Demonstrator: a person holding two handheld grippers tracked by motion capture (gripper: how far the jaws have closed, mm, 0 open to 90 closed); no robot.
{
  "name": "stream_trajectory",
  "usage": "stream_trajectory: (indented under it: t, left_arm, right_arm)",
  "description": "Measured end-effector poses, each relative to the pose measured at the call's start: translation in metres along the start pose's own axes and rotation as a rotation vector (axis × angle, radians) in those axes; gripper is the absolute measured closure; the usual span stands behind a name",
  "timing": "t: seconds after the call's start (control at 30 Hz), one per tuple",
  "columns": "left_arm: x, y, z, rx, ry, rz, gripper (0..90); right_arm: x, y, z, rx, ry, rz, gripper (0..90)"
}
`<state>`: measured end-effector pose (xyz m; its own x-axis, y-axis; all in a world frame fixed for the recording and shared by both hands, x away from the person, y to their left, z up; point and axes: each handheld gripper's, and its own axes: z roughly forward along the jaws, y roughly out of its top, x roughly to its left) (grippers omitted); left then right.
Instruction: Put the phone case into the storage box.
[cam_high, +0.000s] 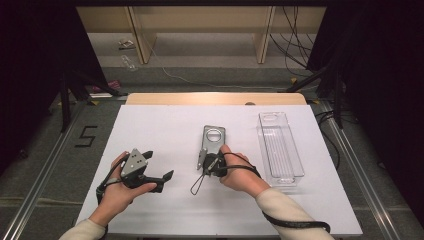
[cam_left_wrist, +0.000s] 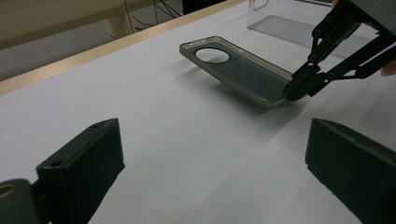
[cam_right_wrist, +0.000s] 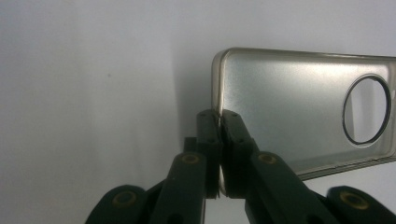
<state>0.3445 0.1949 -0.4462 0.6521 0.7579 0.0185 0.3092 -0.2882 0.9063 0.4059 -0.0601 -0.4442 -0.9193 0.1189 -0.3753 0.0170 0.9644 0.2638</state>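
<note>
My left claw (cam_high: 161, 170) sits at seven o'clock on the white table (cam_high: 165, 125), jaws wide apart and empty. My right claw (cam_high: 206, 161), centre, is clamped on the phone case (cam_high: 214, 139) rim, one end lifted. A clear tray (cam_high: 280, 145) lies at two o'clock.

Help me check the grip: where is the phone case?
High view: mid-table, phone case pinched at its near end by the right gripper, left of the clear tray.

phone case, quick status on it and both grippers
Right gripper shut on phone case edge, near end tilted up off the white table. Left gripper open, holding nothing. Clear tray apart to the right, nothing in the way.
</note>
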Motion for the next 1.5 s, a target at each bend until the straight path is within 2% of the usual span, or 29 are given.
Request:
stream_trajectory:
  t: [0.27,0.3,0.33,0.7,0.83,0.93,0.97,1.5]
  left_arm:
    - [0.000,0.000,0.000,0.001,-0.003,-0.001,3.8]
    - [0.000,0.000,0.000,0.001,-0.003,-0.001,3.8]
    - [0.000,0.000,0.000,0.002,-0.003,0.000,3.8]
    - [0.000,-0.001,0.001,0.005,-0.003,0.000,3.9]
    - [0.000,-0.001,0.001,0.005,-0.001,0.000,3.9]
    - [0.000,-0.001,0.001,0.006,-0.002,-0.002,3.9]
    - [0.000,-0.001,0.001,0.006,-0.002,-0.003,3.9]
    - [0.000,-0.001,0.001,0.005,-0.001,-0.001,3.9]
  right_arm:
    - [0.002,-0.009,-0.006,-0.024,-0.011,0.010,87.8]
    - [0.003,-0.010,-0.007,-0.022,-0.006,0.023,87.8]
    - [0.003,-0.011,-0.007,-0.031,-0.014,0.011,87.8]
    - [0.010,-0.021,-0.014,-0.058,-0.039,0.005,87.8]
    - [0.013,-0.025,-0.016,-0.067,-0.045,0.018,87.8]
    - [0.014,-0.027,-0.017,-0.073,-0.051,0.007,87.8]
    - [0.016,-0.027,-0.017,-0.073,-0.048,0.019,87.8]
    - [0.027,-0.032,-0.020,-0.112,-0.058,0.005,87.8]
